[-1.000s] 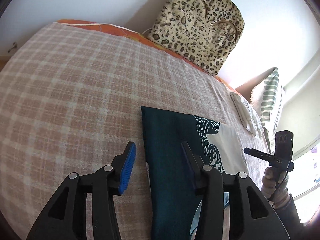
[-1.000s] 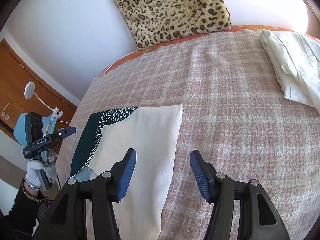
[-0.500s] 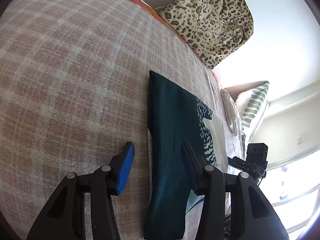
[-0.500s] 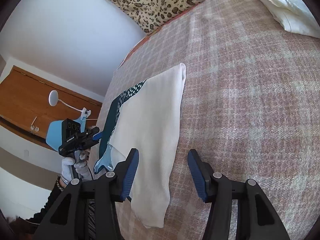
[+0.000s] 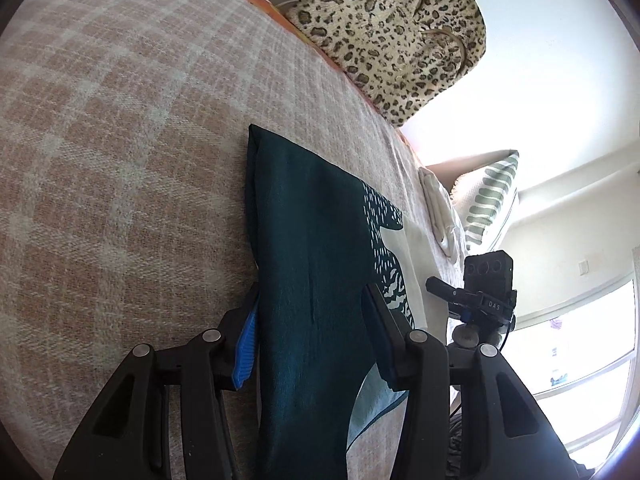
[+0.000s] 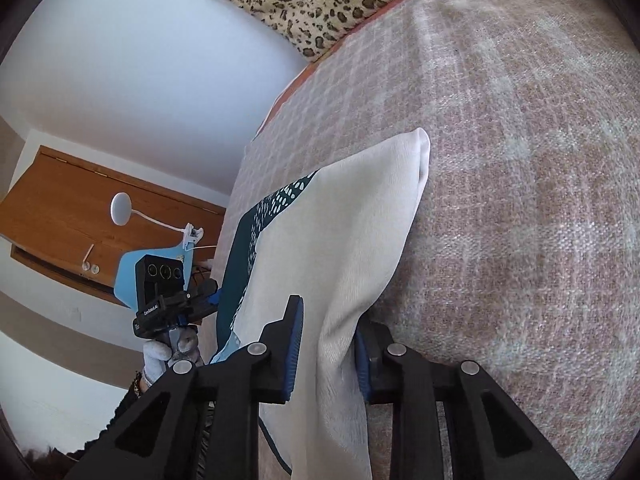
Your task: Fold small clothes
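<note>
A folded cloth lies on the checked bed cover, dark teal on its left side and cream white on its right side, with a dotted pattern between. My left gripper is open, its fingers straddling the near left teal edge. My right gripper is open, its fingers straddling the near right cream edge, which rises between them. Each gripper shows in the other's view: the right gripper in the left wrist view, the left gripper in the right wrist view.
A leopard-print bag leans on the wall at the head of the bed. A folded white garment and a striped pillow lie at the right. A wooden door stands left of the bed.
Both grippers have dropped low and moved forward to the cloth's near edge. The cloth's two side edges now sit between the open fingers; the right fingers have narrowed.
</note>
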Motion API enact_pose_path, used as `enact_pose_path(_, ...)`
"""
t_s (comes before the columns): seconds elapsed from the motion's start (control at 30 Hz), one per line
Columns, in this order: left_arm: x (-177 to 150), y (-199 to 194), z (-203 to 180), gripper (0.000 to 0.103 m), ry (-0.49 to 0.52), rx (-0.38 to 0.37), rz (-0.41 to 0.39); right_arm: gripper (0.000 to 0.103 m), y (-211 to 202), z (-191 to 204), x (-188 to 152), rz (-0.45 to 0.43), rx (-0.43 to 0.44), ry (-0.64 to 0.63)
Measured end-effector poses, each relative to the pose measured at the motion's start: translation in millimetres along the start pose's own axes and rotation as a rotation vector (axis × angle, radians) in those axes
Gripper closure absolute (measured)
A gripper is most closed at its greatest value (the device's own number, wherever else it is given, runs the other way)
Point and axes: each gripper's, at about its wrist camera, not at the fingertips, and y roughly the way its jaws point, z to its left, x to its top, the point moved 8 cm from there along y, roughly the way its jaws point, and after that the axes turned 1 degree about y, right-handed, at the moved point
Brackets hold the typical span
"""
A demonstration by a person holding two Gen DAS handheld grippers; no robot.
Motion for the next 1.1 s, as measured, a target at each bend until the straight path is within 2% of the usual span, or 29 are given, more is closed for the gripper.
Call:
enact_pose_path(0.23, -30.0, -10.0, -1.3, 0.056, -0.045, -0.064, 0.042, 0.076, 1.2, -2.0, 16.2, -0.021, 0.041, 0.053)
enact_pose_path(0.33, -44.5, -11.9, -7.5, 0.057, -0.022, -0.072, 0.050, 0.076, 1.7, -3.5, 20.2, -0.031, 0.047, 0.054)
enact_pose_path(0.53, -51.5, -13.0, -9.9, 0.057, -0.053, -0.095, 0.060, 0.075, 9.0, -2.8, 37.2, -0.058, 0.021, 0.064)
enact_pose_path(0.6, -48.4, -10.1, -9.5, 0.063, -0.055, -0.090, 0.051, 0.074, 13.0, -2.0, 44.0, -0.064, 0.028, 0.066)
enact_pose_path(0.67, -44.9, -2.3, -9.9, 0.077, -0.032, -0.058, 0.055, 0.075, 19.6, 0.4, 49.3, -0.064, 0.019, 0.052)
enact_pose_path(0.7, -43.1, 1.0, -7.4, 0.093, -0.032, -0.040, 0.058, 0.075, 23.1, 2.0, 51.0, -0.064, 0.012, 0.043)
enact_pose_path(0.73, -41.5, 4.3, -3.6, 0.102, -0.046, -0.029, 0.059, 0.076, 26.1, 3.1, 51.8, -0.066, -0.006, 0.031)
enact_pose_path(0.8, -37.9, 6.8, -2.5, 0.100, -0.047, -0.012, 0.048, 0.084, 33.0, 5.4, 51.3, -0.060, -0.056, 0.007)
enact_pose_path(0.83, -36.4, 6.1, -5.4, 0.100, -0.017, 0.018, 0.042, 0.089, 34.5, 6.6, 50.6, -0.061, -0.080, -0.008)
enact_pose_path(0.87, -35.2, 4.9, -9.2, 0.100, 0.019, 0.050, 0.032, 0.098, 36.0, 8.6, 49.3, -0.060, -0.098, -0.024)
enact_pose_path(0.9, -35.1, 3.8, -12.9, 0.100, 0.051, 0.075, 0.022, 0.100, 36.1, 11.4, 48.1, -0.064, -0.121, -0.046)
enact_pose_path(1.0, -34.6, 1.2, -19.3, 0.100, 0.098, 0.114, -0.007, 0.101, 31.5, 24.2, 44.7, -0.082, -0.195, -0.134)
enact_pose_path(1.1, -35.4, -1.8, -25.0, 0.100, 0.142, 0.153, -0.029, 0.102, 20.5, 39.7, 44.9, -0.118, -0.229, -0.197)
